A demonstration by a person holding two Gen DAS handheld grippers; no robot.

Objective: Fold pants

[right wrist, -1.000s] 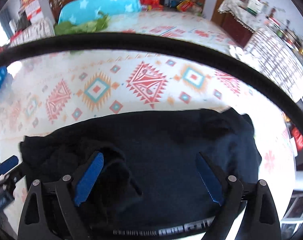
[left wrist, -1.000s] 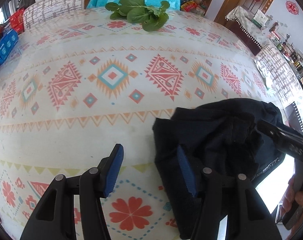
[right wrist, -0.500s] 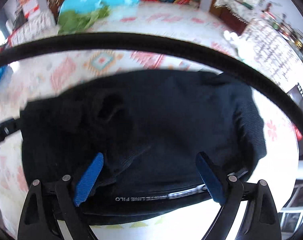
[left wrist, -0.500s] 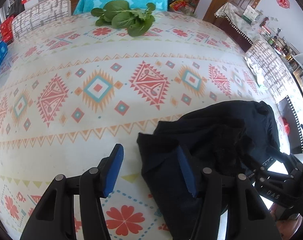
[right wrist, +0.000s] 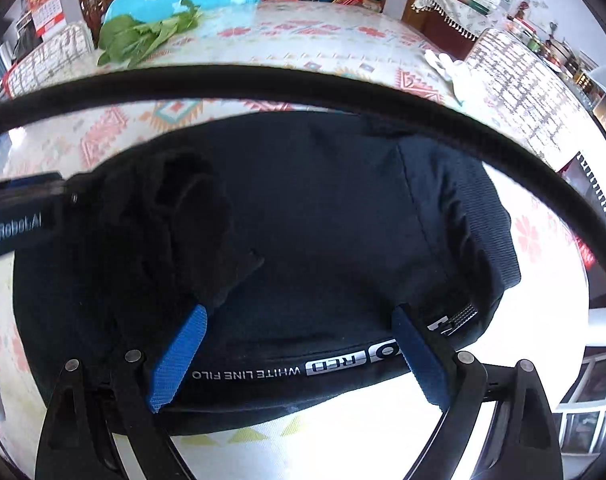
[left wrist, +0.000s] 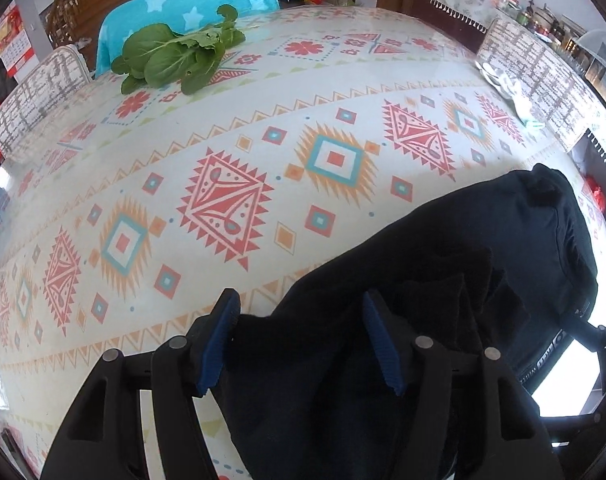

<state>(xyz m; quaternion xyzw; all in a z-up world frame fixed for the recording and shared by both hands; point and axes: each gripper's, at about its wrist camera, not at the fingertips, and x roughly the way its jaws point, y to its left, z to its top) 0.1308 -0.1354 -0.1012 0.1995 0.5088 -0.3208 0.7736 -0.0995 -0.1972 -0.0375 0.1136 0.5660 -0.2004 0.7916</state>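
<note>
Since a second ago we have slid our left claw (left wrist: pixel 301 342) sideways over the black folded fabric pants (left wrist: pixel 443 304), and its jaws have just been opening; the bundle's left edge now lies between the blue pads (left wrist: pixel 377 344), which stand apart and pinch nothing. Our right claw (right wrist: pixel 299 354) has come nearer too and hangs spread wide over the near edge with the white lettering, gripping nothing. The pants rest as a squat bundle on the patterned desk (left wrist: pixel 231 200) near its front right corner, long axis running left to right in the right wrist view, ribbed waistband (right wrist: pixel 479 216) on the right end. Green leafy vegetables (left wrist: pixel 179 56) lie far off at the back.
</note>
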